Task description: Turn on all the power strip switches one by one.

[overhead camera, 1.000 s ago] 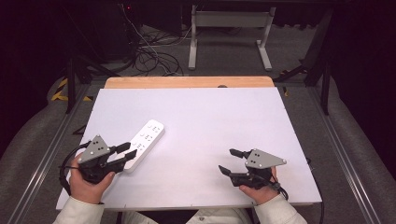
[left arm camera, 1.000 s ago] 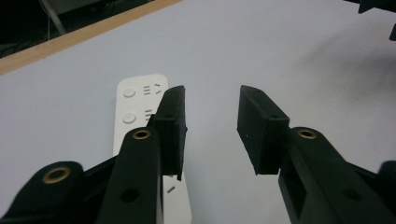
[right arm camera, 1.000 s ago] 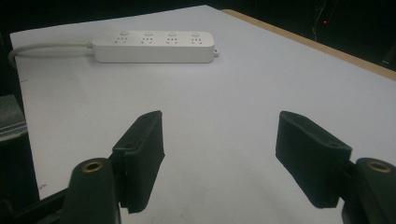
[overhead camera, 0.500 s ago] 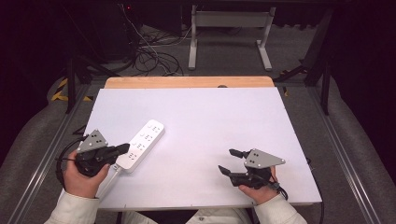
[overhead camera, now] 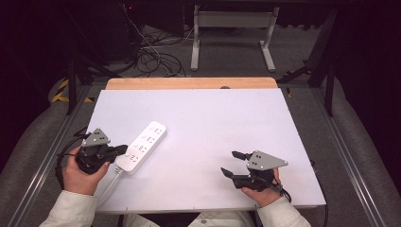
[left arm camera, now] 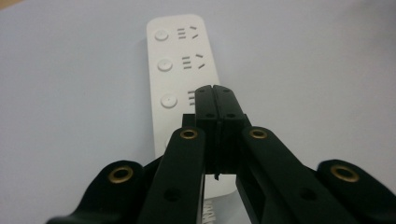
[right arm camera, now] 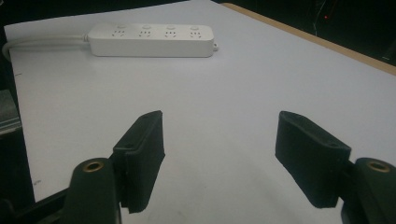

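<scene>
White sheeting covers the table (overhead camera: 213,127), a wooden strip along its far edge, with dark floor, cables and a metal stand beyond. From above, the power strip (overhead camera: 142,147) lies near the left edge, long axis slanting from near-left to far-right, cord end nearest. The left gripper (overhead camera: 124,150) sits at that end, the right gripper (overhead camera: 231,163) well apart.

Left gripper view: jaws pressed together over the strip (left arm camera: 180,70), gripping nothing.

Right gripper view: jaws wide, empty; the strip (right arm camera: 152,40) lies crosswise beyond.
</scene>
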